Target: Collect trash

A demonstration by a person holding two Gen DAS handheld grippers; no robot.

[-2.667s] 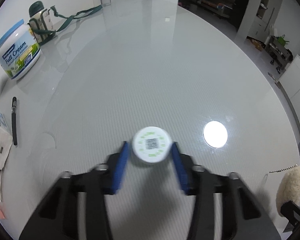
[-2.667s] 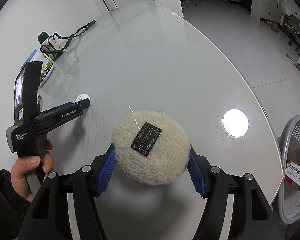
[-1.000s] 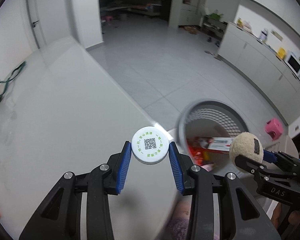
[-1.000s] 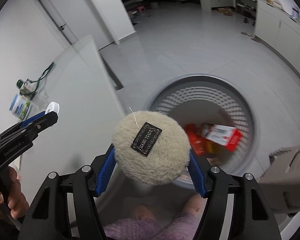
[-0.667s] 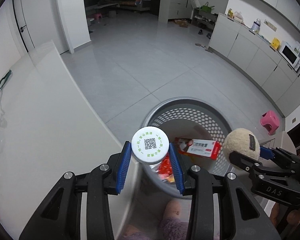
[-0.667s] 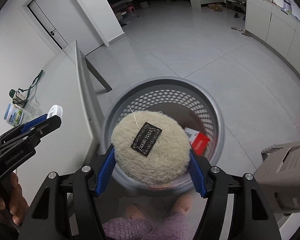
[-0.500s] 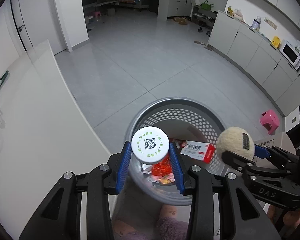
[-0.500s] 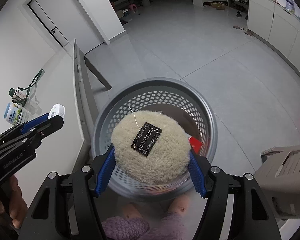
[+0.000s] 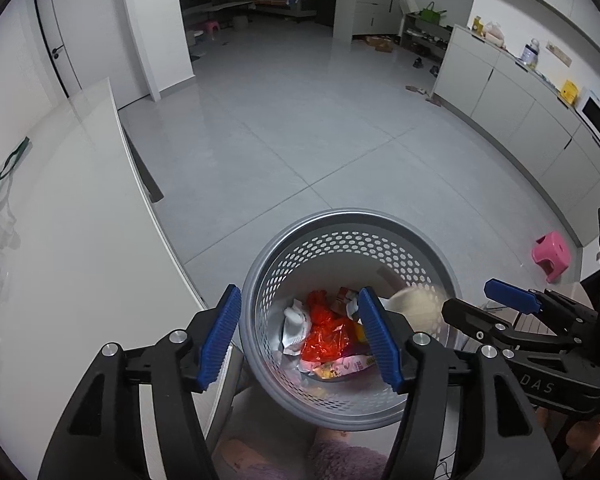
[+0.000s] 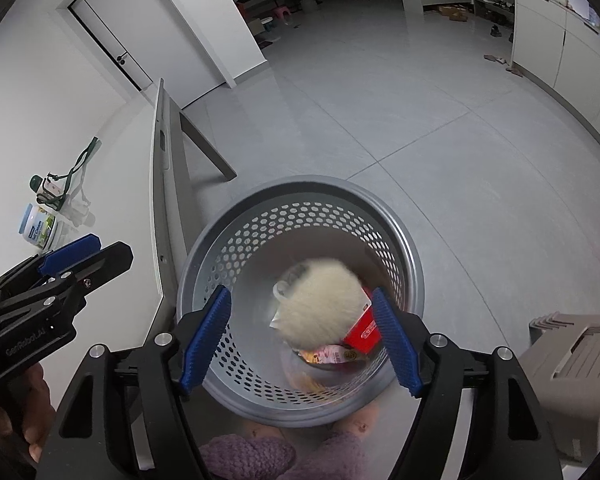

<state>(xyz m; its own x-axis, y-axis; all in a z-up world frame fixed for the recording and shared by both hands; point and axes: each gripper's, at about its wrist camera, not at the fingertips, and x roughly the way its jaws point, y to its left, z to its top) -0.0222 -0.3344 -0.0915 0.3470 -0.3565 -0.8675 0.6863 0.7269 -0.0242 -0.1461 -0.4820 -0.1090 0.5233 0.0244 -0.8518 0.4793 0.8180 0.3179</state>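
Both grippers hung over the round grey perforated plastic waste basket, which stood on the pale tiled floor just beside the edge of the white glossy table. The left gripper had its blue-padded fingers spread wide with nothing between them; through the gap showed the basket's contents, among them a crumpled red plastic wrapper and a white crumpled paper scrap. The right gripper was likewise spread wide and gripped nothing. The cream fluffy round woollen pad appeared motion-blurred within the mouth of the basket, clear of both blue fingers and over a red and white cardboard box. In the left wrist view the same pad was a pale smear by the basket's right wall. A white flat cap was not to be made out among the rubbish. On the table stood a blue-lidded white milk powder tin near a green-capped bottle with a green strap
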